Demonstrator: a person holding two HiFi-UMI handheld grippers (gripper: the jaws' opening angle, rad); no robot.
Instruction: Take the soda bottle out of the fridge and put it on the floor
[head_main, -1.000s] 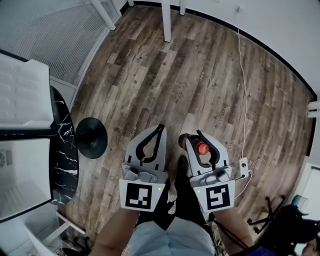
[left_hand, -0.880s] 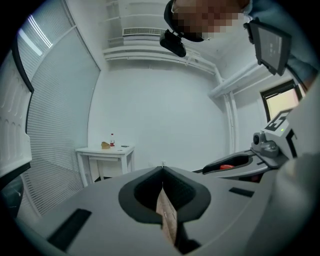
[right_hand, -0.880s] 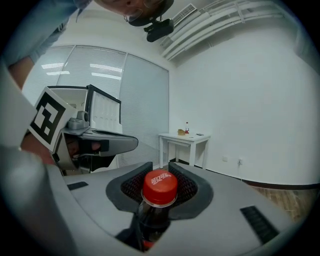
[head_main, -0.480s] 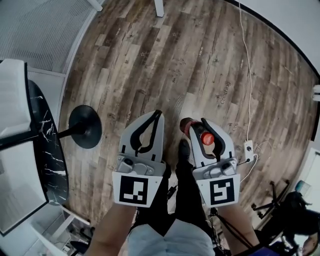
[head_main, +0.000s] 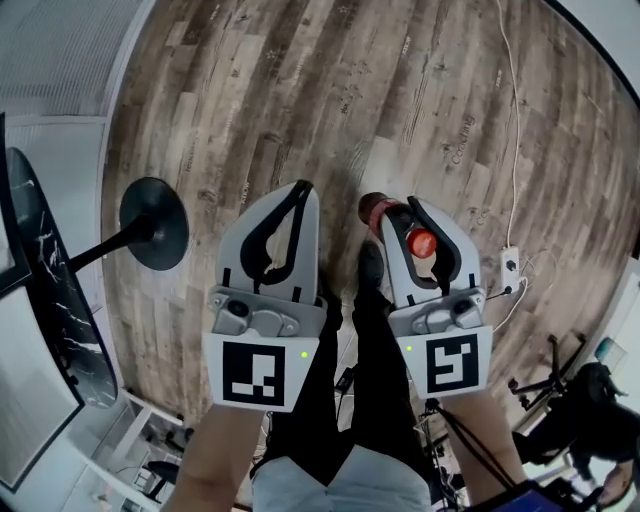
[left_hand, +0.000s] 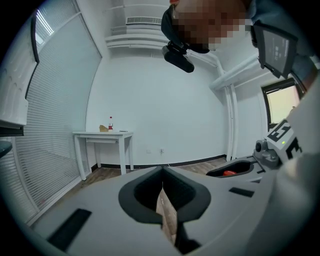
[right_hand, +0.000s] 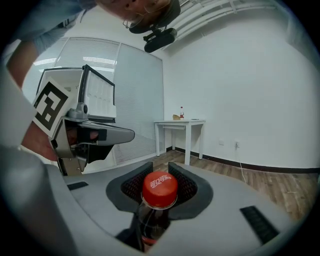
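Right gripper (head_main: 398, 208): jaws part-way closed and clamped on the neck of a dark cola soda bottle (head_main: 385, 215) with a red screw cap (head_main: 421, 243). In the right gripper view, the right gripper's (right_hand: 160, 167) 2 ribbed black pads sit on either side of the neck just under the cap (right_hand: 160, 189); the dark body (right_hand: 150, 225) hangs below the jaws. The bottle stands cap-up. Its base is hidden, so contact with the floor cannot be judged.

Left gripper (head_main: 300, 188): jaws closed tip to tip, nothing between them. The left gripper view shows the same gripper (left_hand: 162, 171) with only a thin slit below the tips, floor planks visible through it.

Both grippers are side by side above the brown wood-plank floor (head_main: 300, 80), the person's dark-trousered legs (head_main: 370, 400) between them and 1 dark shoe (head_main: 370, 265) just beside the bottle.

Surroundings:
- To the left of the left gripper, a black round pedestal base (head_main: 153, 223) stands on the floor under a black round top with white veining (head_main: 50, 290).
- To the right, a white cable (head_main: 515, 150) runs down the floor to a white power strip (head_main: 510, 265).
- At the far wall, a small white counter (left_hand: 102, 134) carries a small red-capped bottle (left_hand: 110, 123); the same counter (right_hand: 180, 122) shows in the right gripper view.
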